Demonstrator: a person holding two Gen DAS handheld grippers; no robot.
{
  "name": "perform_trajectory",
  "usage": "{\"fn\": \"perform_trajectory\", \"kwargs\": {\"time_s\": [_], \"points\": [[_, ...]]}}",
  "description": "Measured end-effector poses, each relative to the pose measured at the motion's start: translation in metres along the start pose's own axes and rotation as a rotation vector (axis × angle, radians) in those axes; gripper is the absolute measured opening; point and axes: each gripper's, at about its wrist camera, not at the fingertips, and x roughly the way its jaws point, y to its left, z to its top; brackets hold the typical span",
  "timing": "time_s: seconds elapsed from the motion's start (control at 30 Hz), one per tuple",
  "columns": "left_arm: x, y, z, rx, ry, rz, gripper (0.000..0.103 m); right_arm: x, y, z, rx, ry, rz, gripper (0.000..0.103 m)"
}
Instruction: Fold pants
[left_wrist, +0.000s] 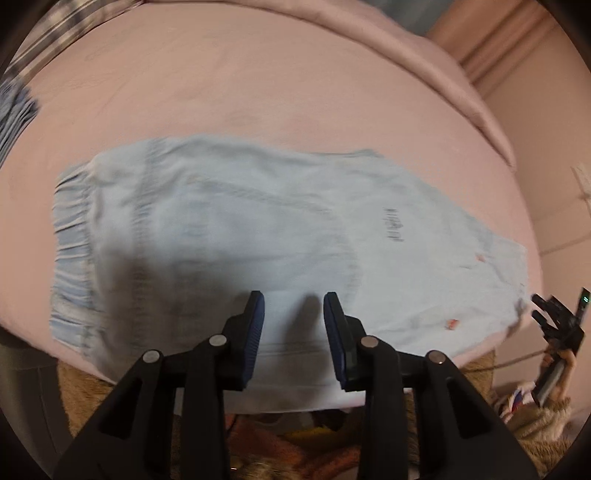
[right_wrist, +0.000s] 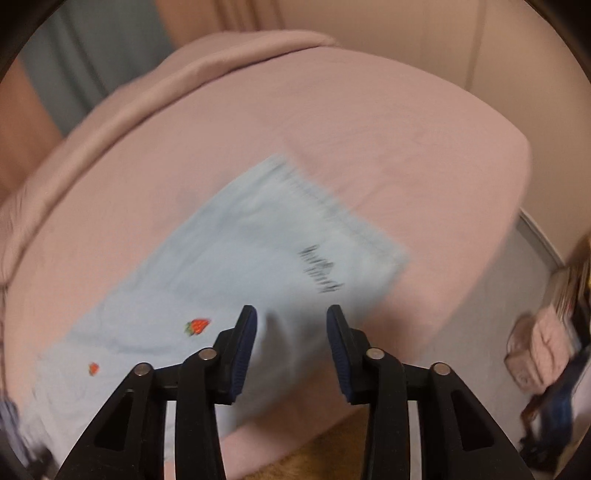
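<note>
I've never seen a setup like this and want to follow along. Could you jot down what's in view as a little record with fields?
surface: pink bed sheet
garment: light blue pants spread flat near the bed's front edge
decoration: small red strawberries and dark lettering
waistband: gathered elastic end at the left in the left view
left tongs: open above the pants, nothing gripped
right tongs: open above the pants' near edge, nothing gripped
picture quality: blurred, lettering unreadable
</note>
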Motion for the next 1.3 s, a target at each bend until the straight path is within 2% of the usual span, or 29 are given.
{"fn": "perform_trajectory", "kwargs": {"time_s": [0.1, 0.17, 0.27, 0.3, 0.33, 0.37, 0.4, 0.5, 0.57, 0.7, 0.77, 0.9, 1.0, 1.07, 1.1, 1.13, 1.23, 1.3], "points": [[0.007, -0.017, -0.001, 0.045, 0.021, -0.036, 0.039, 0.000, -0.036, 0.011, 0.085, -0.012, -0.004, 0.047], [0.019, -0.022, -0.003, 0.043, 0.068, -0.059, 0.039, 0.007, -0.031, 0.005, 0.124, -0.004, 0.024, 0.047], [0.031, -0.021, -0.007, 0.039, 0.090, -0.043, 0.039, 0.018, -0.032, 0.000, 0.150, 0.025, 0.090, 0.047], [0.032, -0.024, -0.009, 0.036, 0.090, -0.041, 0.039, 0.025, -0.032, 0.000, 0.158, 0.034, 0.108, 0.039], [0.033, -0.024, -0.010, 0.031, 0.092, -0.042, 0.039, 0.028, -0.034, 0.000, 0.160, 0.043, 0.109, 0.020], [0.033, -0.023, -0.009, 0.025, 0.095, -0.043, 0.039, 0.032, -0.034, 0.001, 0.163, 0.046, 0.094, 0.008], [0.034, -0.025, -0.010, 0.021, 0.098, -0.041, 0.039, 0.028, -0.027, 0.003, 0.171, 0.040, 0.091, 0.003], [0.036, -0.026, -0.013, 0.014, 0.108, -0.033, 0.039, 0.010, -0.020, 0.006, 0.210, -0.030, 0.107, 0.002], [0.037, -0.028, -0.012, 0.020, 0.110, -0.020, 0.039, 0.007, -0.022, 0.006, 0.218, -0.045, 0.108, 0.002], [0.035, -0.032, -0.009, 0.030, 0.129, -0.003, 0.039, 0.034, -0.024, 0.002, 0.200, 0.009, 0.047, 0.000], [0.034, -0.037, -0.001, 0.036, 0.137, -0.002, 0.037, 0.036, -0.026, 0.000, 0.203, 0.006, 0.052, 0.000], [0.026, -0.054, 0.032, 0.064, 0.068, -0.052, 0.039, 0.020, -0.023, 0.004, 0.164, 0.023, -0.007, 0.000], [0.032, -0.072, 0.064, 0.083, 0.022, -0.087, 0.044, -0.003, -0.010, 0.024, 0.081, -0.055, -0.016, 0.009], [0.047, -0.083, 0.084, 0.077, 0.029, -0.127, 0.044, -0.005, -0.003, 0.037, 0.047, -0.077, 0.014, 0.030], [0.056, -0.087, 0.092, 0.069, 0.039, -0.145, 0.043, -0.001, 0.003, 0.049, 0.035, -0.076, 0.041, 0.047], [0.063, -0.090, 0.097, 0.064, 0.046, -0.151, 0.042, 0.002, 0.006, 0.055, 0.025, -0.076, 0.059, 0.051], [0.091, -0.100, 0.110, 0.060, 0.059, -0.135, 0.042, 0.028, 0.021, 0.077, 0.001, -0.039, 0.118, 0.051], [0.100, -0.101, 0.115, 0.059, 0.064, -0.112, 0.041, 0.047, 0.030, 0.088, -0.012, -0.015, 0.114, 0.051]]}}
